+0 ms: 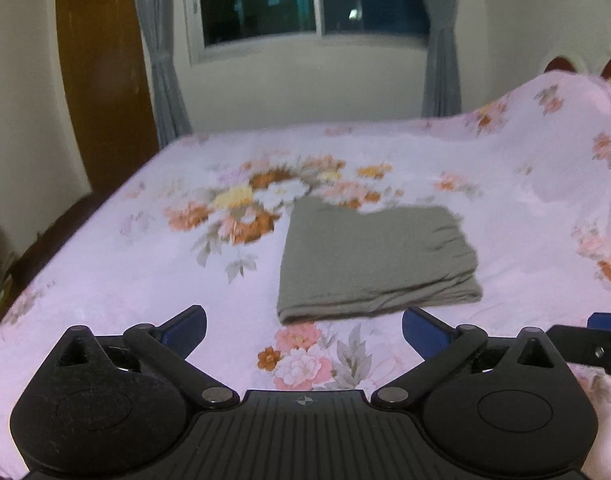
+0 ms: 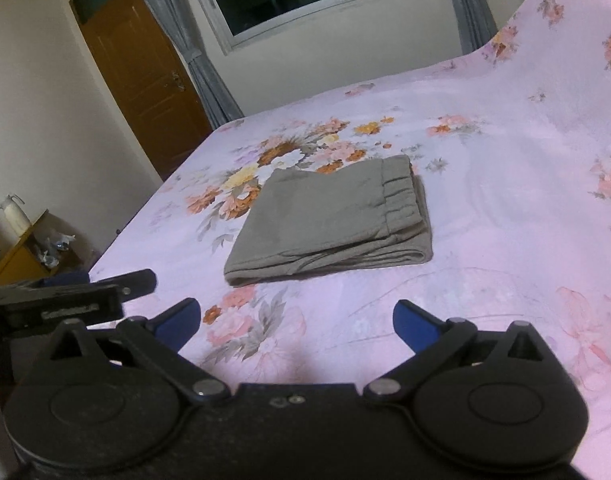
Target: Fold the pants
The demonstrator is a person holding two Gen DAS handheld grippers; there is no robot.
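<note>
Grey-green pants (image 1: pixel 375 260) lie folded into a flat rectangular stack on the pink floral bedspread (image 1: pixel 125 264), with the gathered waistband on the right side. The right wrist view shows the same pants (image 2: pixel 329 224) with layered edges facing me. My left gripper (image 1: pixel 304 330) hovers over the bed in front of the pants, apart from them, jaws wide open and empty. My right gripper (image 2: pixel 297 322) is likewise open and empty, short of the stack's near edge. Part of the right gripper (image 1: pixel 593 340) shows at the left view's right edge; the left gripper (image 2: pixel 77 296) appears at the right view's left.
The bedspread (image 2: pixel 505 208) rises over pillows at the far right. Beyond the bed are a dark window (image 1: pixel 305 0) with grey curtains (image 1: pixel 161 60) and a brown door (image 2: pixel 145 76). A low wooden shelf (image 2: pixel 21 252) with a white bottle stands left of the bed.
</note>
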